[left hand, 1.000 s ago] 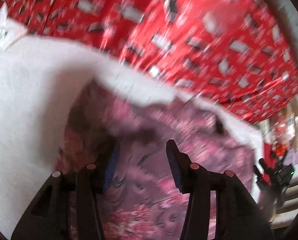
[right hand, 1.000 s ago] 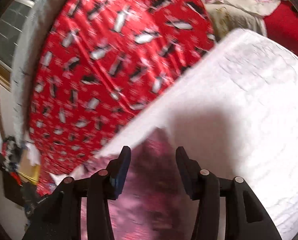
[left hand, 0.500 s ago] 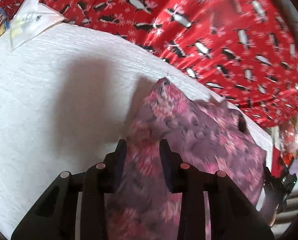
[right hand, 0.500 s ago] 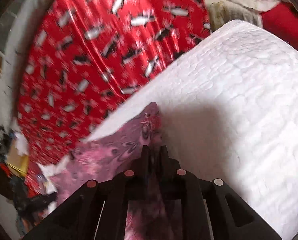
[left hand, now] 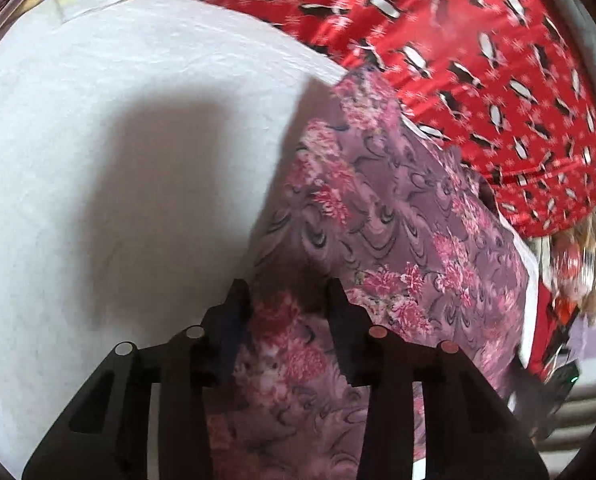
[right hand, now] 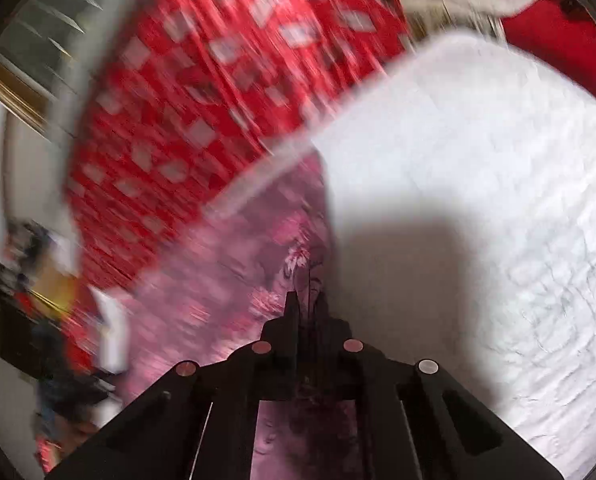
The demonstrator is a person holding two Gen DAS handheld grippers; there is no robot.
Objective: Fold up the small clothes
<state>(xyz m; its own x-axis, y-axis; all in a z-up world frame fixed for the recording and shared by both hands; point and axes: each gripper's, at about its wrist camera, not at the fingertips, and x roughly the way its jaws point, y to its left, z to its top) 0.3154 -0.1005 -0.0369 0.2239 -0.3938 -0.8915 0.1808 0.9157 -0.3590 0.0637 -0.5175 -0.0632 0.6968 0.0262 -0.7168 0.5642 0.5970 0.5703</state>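
While both of my grippers pinch the floral garment on the white bed, right gripper tightly, left gripper seemingly bunching it, folding looks barely begun.

In the left wrist view, the garment lies on the padded surface, spread from the left claw away toward the far right edge of that surface. A bunched part of the garment sits between the left claw's jaws. Bare surface stretches to the left of the garment. Beyond the surface's far edge lies the penguin-patterned cloth. In the right wrist view, the garment runs from the right claw to the left and ahead, the surface lies bare on the right, and the patterned cloth is behind both.
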